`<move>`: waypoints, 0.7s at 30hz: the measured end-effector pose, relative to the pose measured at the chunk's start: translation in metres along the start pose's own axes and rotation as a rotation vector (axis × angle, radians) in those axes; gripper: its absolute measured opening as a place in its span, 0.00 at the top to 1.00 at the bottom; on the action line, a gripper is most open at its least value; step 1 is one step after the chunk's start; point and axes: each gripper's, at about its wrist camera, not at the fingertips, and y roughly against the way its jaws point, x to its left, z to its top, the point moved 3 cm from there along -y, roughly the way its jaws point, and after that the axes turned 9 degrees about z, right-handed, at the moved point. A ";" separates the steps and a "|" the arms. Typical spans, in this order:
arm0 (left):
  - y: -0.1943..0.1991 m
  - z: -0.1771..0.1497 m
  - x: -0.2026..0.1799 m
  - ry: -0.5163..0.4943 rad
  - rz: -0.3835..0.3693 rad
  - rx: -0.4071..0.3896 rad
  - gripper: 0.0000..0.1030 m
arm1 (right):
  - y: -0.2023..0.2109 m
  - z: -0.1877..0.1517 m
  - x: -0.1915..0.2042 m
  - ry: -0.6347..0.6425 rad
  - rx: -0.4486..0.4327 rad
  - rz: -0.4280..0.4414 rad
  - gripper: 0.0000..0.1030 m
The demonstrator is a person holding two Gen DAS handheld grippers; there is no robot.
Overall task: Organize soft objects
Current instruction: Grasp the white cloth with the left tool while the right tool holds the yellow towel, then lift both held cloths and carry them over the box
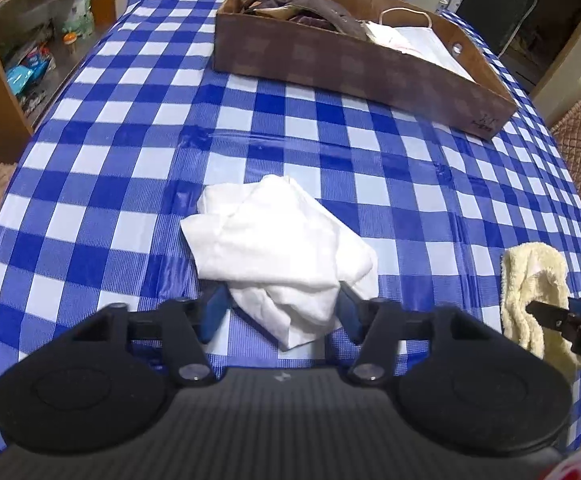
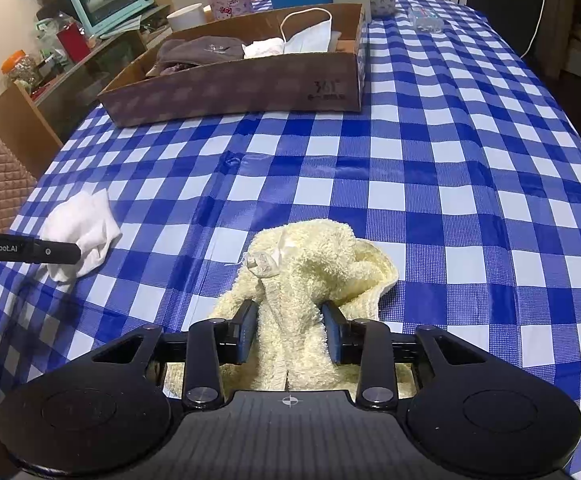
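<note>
Straddling a crumpled white cloth (image 1: 274, 256), the left gripper (image 1: 280, 312) has its blue pads at either side of the cloth's near end; the right-hand pad touches the fabric, but a sliver of tablecloth shows beside the other, so I read this as jaws set around the cloth and not yet pinching it. Over on the other side, the right gripper (image 2: 290, 336) has a ridge of the pale yellow terry towel (image 2: 310, 280) bunched up between its two pads, and the pile looks squeezed there, so it appears to be clamped on the towel. Both pieces lie on the near part of the blue-and-white checked tablecloth (image 2: 430, 168), with the cloth well to the left of the towel. Farther back sits a shallow cardboard box (image 2: 250, 84), well apart from both grippers. It already holds a dark grey-brown garment (image 2: 198, 52), a small white cloth (image 2: 264, 48) and a face mask (image 2: 310, 34), so part of the sorting looks done. What remains, judging by the layout, is to lift these last two soft pieces and carry them across into the box
</note>
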 end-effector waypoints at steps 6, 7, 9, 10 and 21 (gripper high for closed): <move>0.002 0.000 0.002 -0.004 -0.023 -0.005 0.89 | 0.000 -0.001 0.001 0.009 -0.003 0.000 0.66; 0.003 0.000 0.002 -0.010 -0.019 -0.011 0.89 | 0.000 -0.001 0.002 0.011 -0.004 0.000 0.66; 0.007 0.000 0.002 -0.018 -0.014 -0.023 0.91 | 0.000 -0.001 0.003 0.015 -0.010 -0.001 0.68; 0.009 0.000 0.003 -0.021 -0.013 -0.027 0.91 | 0.001 -0.002 0.003 0.017 -0.015 0.000 0.69; 0.037 0.007 0.004 -0.066 0.021 -0.078 0.92 | 0.013 -0.003 0.001 -0.007 -0.043 0.021 0.79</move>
